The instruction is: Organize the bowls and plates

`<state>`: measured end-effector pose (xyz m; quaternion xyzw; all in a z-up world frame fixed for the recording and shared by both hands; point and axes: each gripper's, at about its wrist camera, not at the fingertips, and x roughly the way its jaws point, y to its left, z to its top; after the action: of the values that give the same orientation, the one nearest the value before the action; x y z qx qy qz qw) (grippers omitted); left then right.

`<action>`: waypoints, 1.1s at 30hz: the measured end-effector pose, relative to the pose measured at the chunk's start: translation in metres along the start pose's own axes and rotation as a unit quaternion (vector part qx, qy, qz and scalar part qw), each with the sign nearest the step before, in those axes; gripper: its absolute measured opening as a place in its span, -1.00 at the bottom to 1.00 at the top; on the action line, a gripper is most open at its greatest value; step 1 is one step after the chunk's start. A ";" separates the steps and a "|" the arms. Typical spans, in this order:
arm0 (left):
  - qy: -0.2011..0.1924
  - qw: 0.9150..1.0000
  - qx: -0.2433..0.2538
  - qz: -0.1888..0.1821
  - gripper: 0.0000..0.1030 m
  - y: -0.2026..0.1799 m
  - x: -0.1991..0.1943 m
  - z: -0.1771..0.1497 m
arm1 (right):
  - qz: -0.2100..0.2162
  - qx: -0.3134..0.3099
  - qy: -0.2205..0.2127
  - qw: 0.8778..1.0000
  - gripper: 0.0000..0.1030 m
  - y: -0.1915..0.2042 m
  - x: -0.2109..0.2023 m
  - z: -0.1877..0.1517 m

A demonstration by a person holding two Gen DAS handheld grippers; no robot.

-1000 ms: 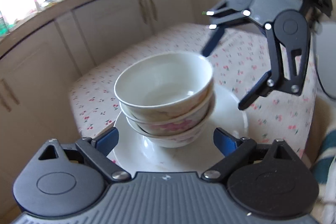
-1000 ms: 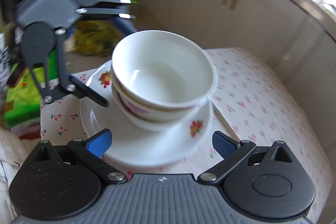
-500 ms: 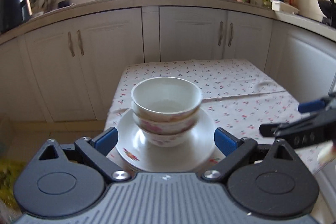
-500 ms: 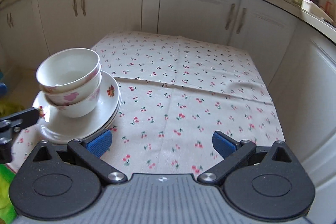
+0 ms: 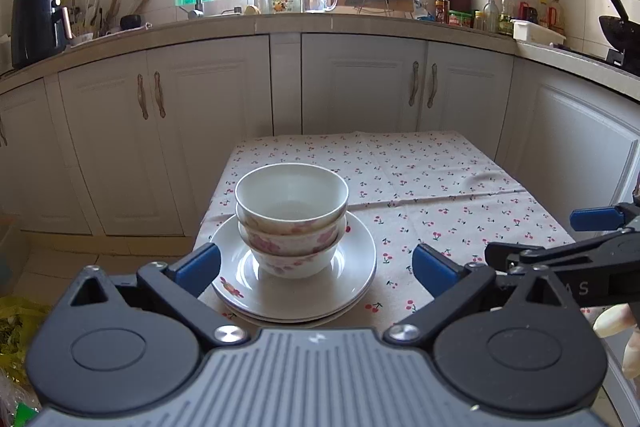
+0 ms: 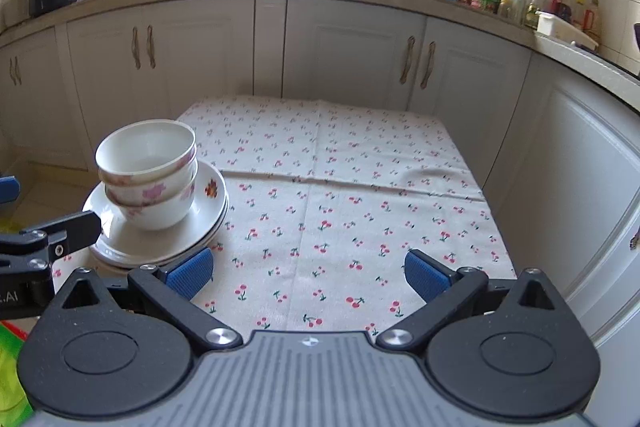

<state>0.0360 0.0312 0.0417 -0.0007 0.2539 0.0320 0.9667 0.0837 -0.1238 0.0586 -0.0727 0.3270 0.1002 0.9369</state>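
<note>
Resting bowls (image 5: 291,217) on plates (image 5: 352,279), tablecloth (image 6: 360,195)

White bowls (image 5: 291,217) banded with pink flowers stand nested on white plates (image 5: 352,279) bearing red-and-orange blossoms, over a cream tablecloth (image 6: 360,195) sprinkled with small red cherries on green stems, before far off-white cabinets (image 5: 360,83), with blue pads (image 6: 190,273) on black gripper fingers nearby.

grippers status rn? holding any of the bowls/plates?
Left gripper: open, jaws just widened, holding nothing; bowl stack sits beyond its fingertips.
Right gripper: open, empty, over bare tablecloth.
</note>
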 end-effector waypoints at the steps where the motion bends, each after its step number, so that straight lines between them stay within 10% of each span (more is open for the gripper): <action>1: -0.002 1.000 -0.001 0.001 0.97 0.000 -0.001 0.001 | -0.002 0.001 -0.004 1.000 1.00 -0.001 -0.001 0.000; 33: 0.001 1.000 -0.004 -0.019 0.97 -0.009 -0.003 0.003 | -0.015 0.004 -0.029 0.999 1.00 -0.003 -0.012 0.000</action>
<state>0.0349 0.0222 0.0457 -0.0100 0.2549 0.0143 0.9668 0.0755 -0.1282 0.0662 -0.0707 0.2986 0.0865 0.9478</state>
